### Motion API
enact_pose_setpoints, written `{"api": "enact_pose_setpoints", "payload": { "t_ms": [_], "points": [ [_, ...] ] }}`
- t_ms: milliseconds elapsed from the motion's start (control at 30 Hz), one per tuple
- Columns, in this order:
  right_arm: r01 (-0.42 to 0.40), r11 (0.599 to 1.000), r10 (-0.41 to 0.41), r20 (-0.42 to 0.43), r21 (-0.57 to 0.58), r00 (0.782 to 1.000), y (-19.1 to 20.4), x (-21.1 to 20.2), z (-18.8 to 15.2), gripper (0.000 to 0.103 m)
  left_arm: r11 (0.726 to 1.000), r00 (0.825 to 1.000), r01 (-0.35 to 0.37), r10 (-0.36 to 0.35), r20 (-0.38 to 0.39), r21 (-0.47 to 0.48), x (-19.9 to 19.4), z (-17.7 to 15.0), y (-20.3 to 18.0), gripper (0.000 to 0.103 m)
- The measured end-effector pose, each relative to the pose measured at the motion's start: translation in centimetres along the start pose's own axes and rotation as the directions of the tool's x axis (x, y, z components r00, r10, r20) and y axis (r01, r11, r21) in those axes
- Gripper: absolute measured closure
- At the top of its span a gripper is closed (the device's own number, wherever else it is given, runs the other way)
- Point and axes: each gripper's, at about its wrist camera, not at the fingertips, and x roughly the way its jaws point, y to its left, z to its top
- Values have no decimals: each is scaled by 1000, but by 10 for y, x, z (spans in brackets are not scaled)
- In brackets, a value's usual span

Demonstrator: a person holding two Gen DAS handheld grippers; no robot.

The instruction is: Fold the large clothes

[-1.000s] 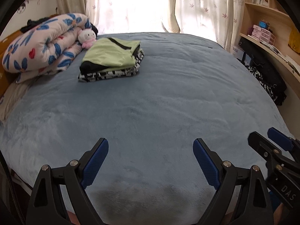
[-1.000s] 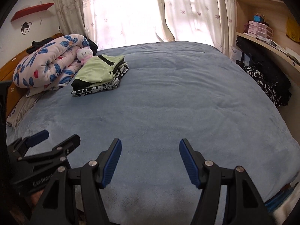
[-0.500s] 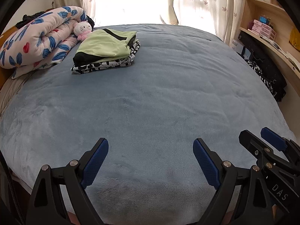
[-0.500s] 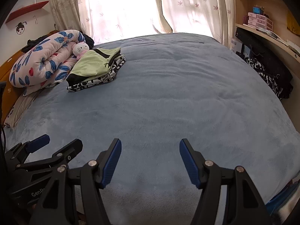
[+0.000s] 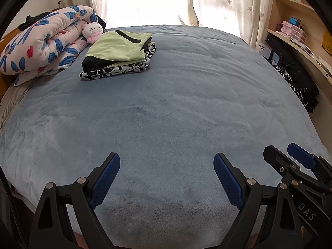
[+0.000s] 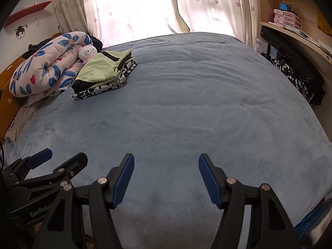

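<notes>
A folded stack of clothes (image 5: 119, 55), green on top, black-and-white below, is seen far ahead and left of both tools, on the blue blanket (image 5: 176, 103). A plush (image 5: 92, 31) and quilt (image 5: 43, 41) are pressed against its left. The left gripper (image 5: 167, 178) and right gripper (image 6: 166, 178) are held spread wide, empty, side by side.

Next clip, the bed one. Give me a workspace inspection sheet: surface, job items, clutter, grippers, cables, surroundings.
Surface: blue blanket covers the bed, lightly rippled.
Job's things: folded clothes stack, green garment on top, patterned one beneath, at far left.
Clutter: rolled floral quilt and white plush toy beside the stack.
Grippers: left gripper and right gripper open, holding nothing, side by side over the near edge.
Cables: nothing seen.
Surroundings: curtained window; wooden shelves at right, dark clothes pile below them.
</notes>
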Motion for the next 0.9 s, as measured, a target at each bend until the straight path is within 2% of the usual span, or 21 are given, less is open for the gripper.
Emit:
{"api": "enact_pose_setpoints", "payload": {
  "t_ms": [900],
  "points": [
    [-10,1000,10,8,6,1000,-1,-2,-1,38,1000,1000,-16,16,8,8,-7,-1,-5,13]
  ]
}}
